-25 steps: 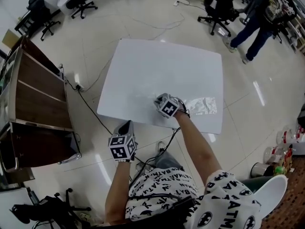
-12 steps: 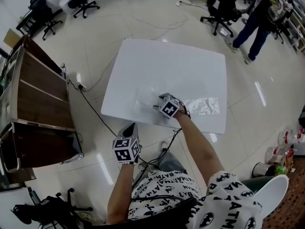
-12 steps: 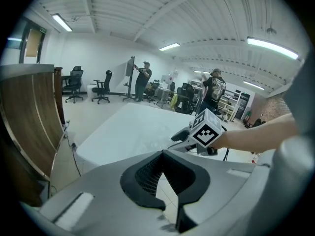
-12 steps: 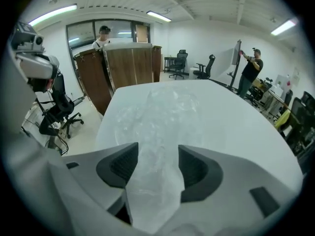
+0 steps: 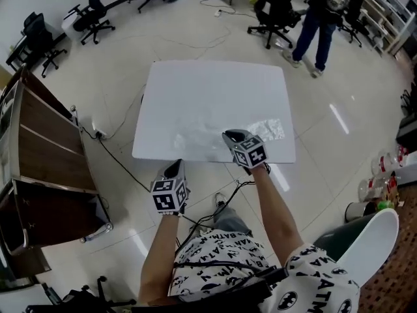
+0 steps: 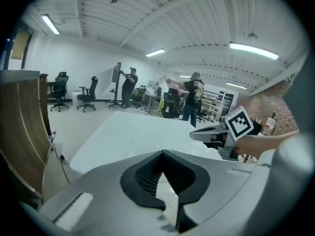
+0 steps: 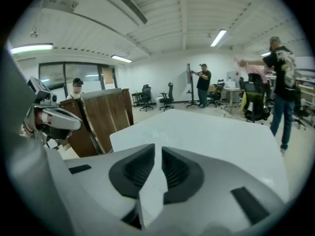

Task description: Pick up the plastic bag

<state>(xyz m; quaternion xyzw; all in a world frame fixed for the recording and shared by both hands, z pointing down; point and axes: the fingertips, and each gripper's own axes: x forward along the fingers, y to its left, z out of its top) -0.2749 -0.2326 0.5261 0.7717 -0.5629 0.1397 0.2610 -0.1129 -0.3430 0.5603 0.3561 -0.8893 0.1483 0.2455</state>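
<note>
Open office floor point(image 5: 339, 109) is noted on all sides, with a wooden cabinet point(image 5: 39, 135) at the left and a white table point(image 5: 215, 90) in the middle. The right gripper point(image 5: 232, 135) is held over the table's near edge; its jaws are closing, a narrow gap is seen between the pads, and nothing is caught in it. The left gripper point(image 5: 173, 169) is held off the table, short of that edge, with its jaws a narrow slit apart and empty. The plastic bag point(image 5: 266, 129), clear and crumpled, is seen lying on the table toward its near right corner, just beside the right gripper and not gripped. A fainter patch of film point(image 5: 189, 137) is made out on that gripper's other side; whether it is a second bag cannot be told. Step judged: reach, with pickup not yet begun. For the next move the right jaws would have to be opened, turned toward the bag and closed on a raised fold, since thin film offers little to pinch. Count: one table, two grippers, one sure bag, one doubtful.
</note>
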